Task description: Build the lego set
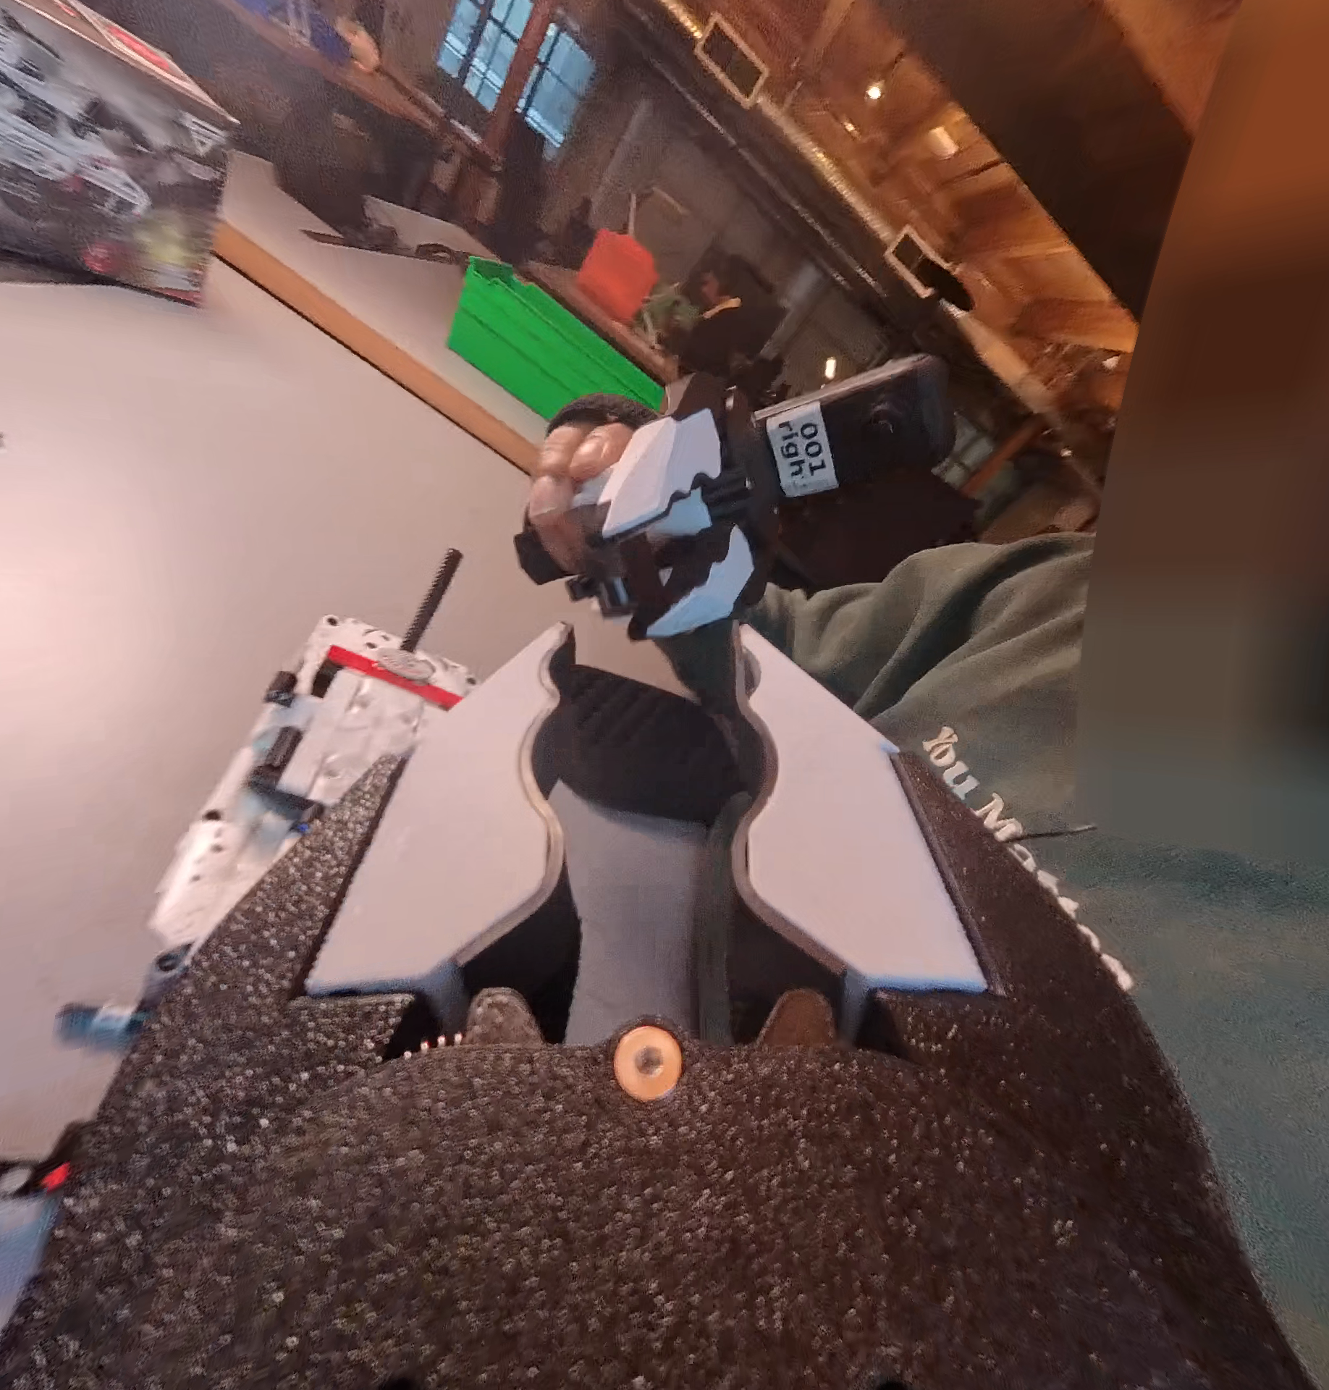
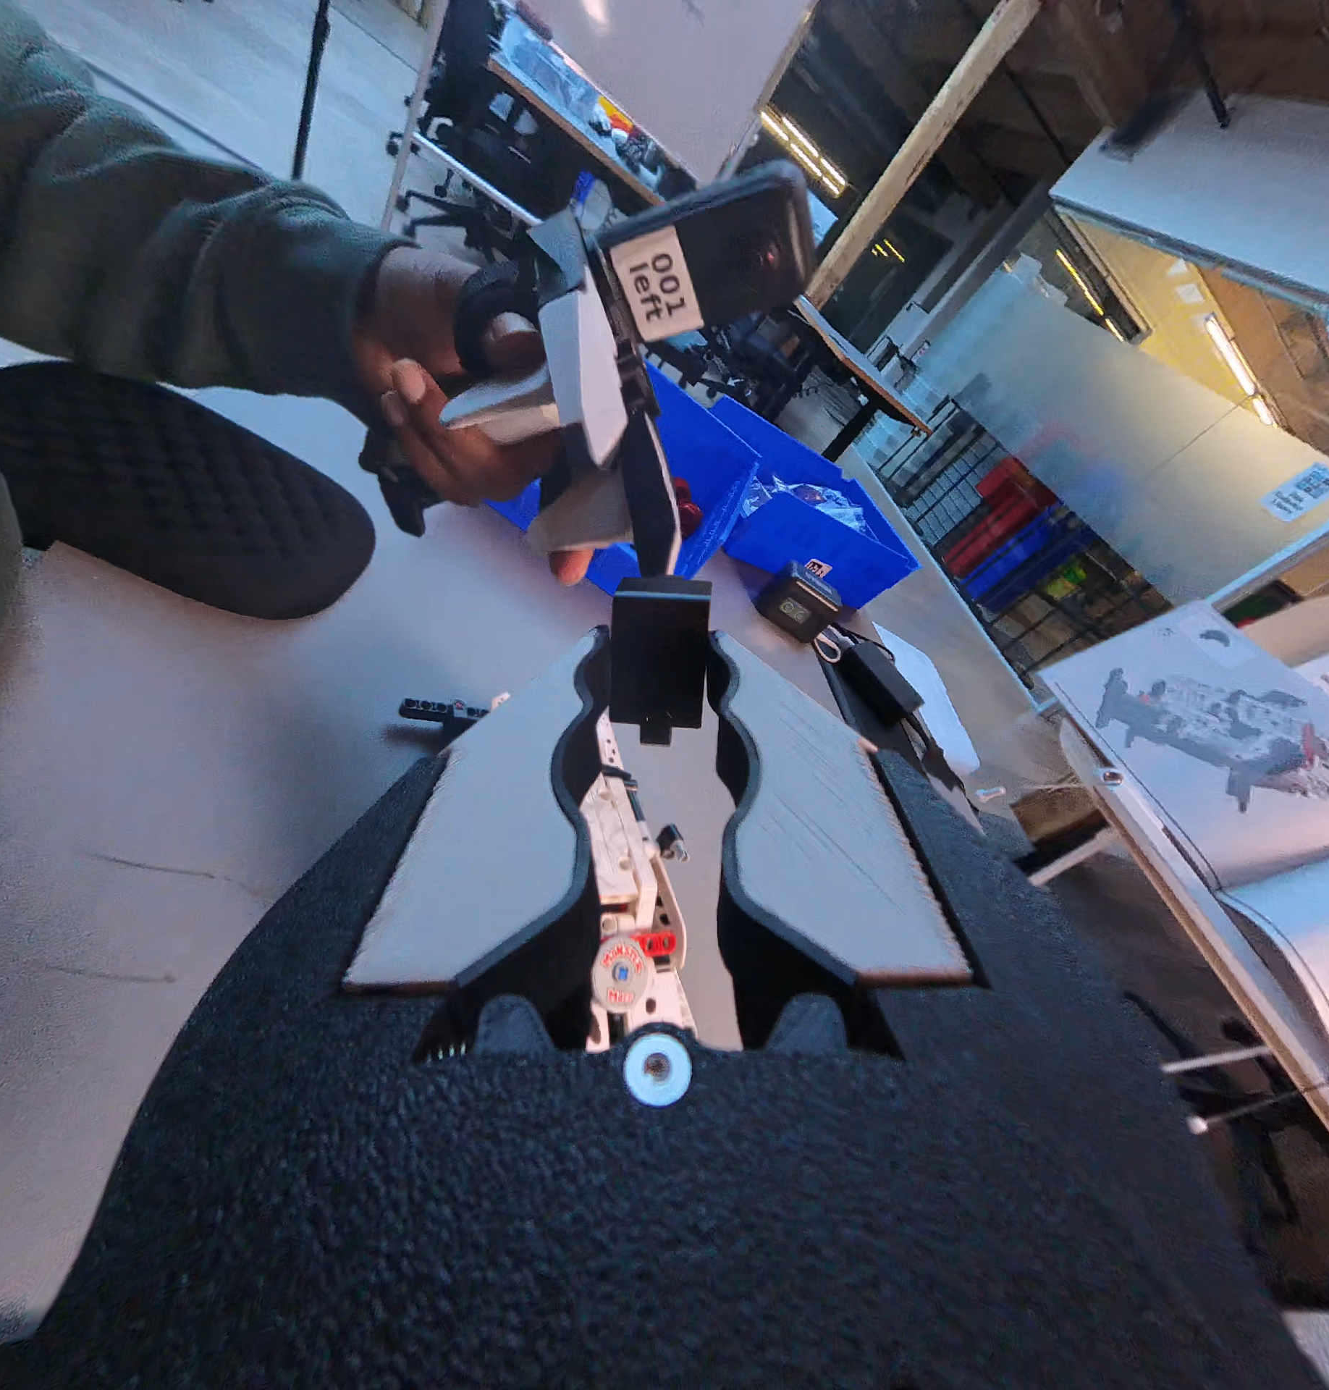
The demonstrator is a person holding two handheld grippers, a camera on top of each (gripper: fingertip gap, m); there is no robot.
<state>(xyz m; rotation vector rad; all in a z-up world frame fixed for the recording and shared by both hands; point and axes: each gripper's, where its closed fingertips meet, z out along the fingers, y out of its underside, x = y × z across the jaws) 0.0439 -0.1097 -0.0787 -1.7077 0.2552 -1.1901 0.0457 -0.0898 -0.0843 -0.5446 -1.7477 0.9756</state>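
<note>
White and grey part-built lego model (image 2: 631, 887) lying on the pale bench (image 2: 195, 790), right gripper (image 2: 658, 662) just above it pinching a flat black panel piece (image 2: 658, 662), left gripper (image 1: 650, 639) raised nearby, gapped, empty.

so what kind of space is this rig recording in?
Looks like a shared workshop or lab, not a home: long worktables in rows, parts bins like the blue bin and green crate, and wire storage racks along the wall.
</note>
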